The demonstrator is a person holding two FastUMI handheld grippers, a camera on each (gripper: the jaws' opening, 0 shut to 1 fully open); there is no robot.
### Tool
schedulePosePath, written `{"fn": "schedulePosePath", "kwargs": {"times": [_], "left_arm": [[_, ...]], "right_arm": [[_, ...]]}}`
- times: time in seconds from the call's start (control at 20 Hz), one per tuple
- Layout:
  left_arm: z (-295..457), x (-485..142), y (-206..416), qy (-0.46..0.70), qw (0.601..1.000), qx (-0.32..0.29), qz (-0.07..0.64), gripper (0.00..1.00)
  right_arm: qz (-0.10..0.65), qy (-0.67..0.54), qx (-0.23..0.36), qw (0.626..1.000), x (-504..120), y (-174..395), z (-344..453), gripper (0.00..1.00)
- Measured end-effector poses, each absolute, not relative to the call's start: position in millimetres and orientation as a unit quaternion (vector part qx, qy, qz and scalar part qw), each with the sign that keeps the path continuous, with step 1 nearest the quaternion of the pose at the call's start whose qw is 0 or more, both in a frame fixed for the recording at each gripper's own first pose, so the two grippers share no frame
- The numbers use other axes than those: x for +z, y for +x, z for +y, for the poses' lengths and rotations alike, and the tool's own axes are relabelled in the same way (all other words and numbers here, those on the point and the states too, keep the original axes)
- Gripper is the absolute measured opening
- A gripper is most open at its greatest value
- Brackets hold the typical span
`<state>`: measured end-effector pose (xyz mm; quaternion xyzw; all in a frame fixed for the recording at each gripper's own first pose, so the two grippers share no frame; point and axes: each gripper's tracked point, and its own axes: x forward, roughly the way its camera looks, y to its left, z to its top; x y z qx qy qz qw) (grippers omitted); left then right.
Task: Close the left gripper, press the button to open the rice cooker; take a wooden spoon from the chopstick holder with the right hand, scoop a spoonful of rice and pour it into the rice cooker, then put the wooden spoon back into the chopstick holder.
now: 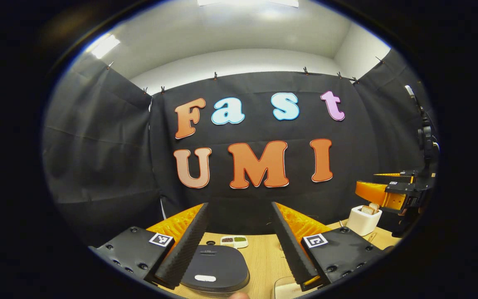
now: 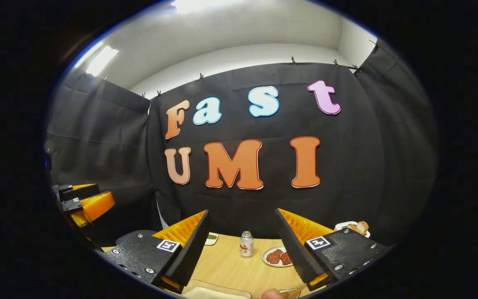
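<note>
In the left gripper view, the dark rice cooker point(image 1: 216, 265) sits low on the wooden table with its lid down and a pale button point(image 1: 205, 278) at its near edge. My left gripper point(image 1: 239, 207) hangs open above and just behind it, holding nothing. At the right stands the white chopstick holder point(image 1: 363, 222) with wooden ends point(image 1: 370, 207) sticking out. The right gripper point(image 1: 365, 181) hovers just above and beside the holder. In the right gripper view, my right gripper point(image 2: 242, 212) is open and holding nothing. A shallow tray of white rice point(image 2: 216, 292) lies under it at the bottom edge.
A small divided dish of grains point(image 1: 234, 241) lies behind the cooker. The right gripper view has a small bottle point(image 2: 246, 244), a plate of red meat point(image 2: 274, 256) and a plate with bread point(image 2: 353, 227) at the table's back. The left gripper point(image 2: 104, 192) is at far left.
</note>
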<state>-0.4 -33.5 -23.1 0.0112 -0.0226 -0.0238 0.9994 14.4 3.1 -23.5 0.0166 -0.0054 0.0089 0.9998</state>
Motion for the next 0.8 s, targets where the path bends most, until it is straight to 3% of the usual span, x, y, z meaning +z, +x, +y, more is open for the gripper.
{"fn": "schedulePosePath", "kwargs": {"times": [0.45, 0.8], "left_arm": [[-31, -25, 1, 0.019, 0.999, -0.021, -0.027, 0.98], [-36, -27, 1, 0.003, 0.998, -0.058, -0.020, 0.97]], "right_arm": [[-0.011, 0.011, 0.001, 1.000, -19, 13, 16, 0.95], [-0.009, 0.013, -0.015, 1.000, -21, 13, 26, 0.95]]}}
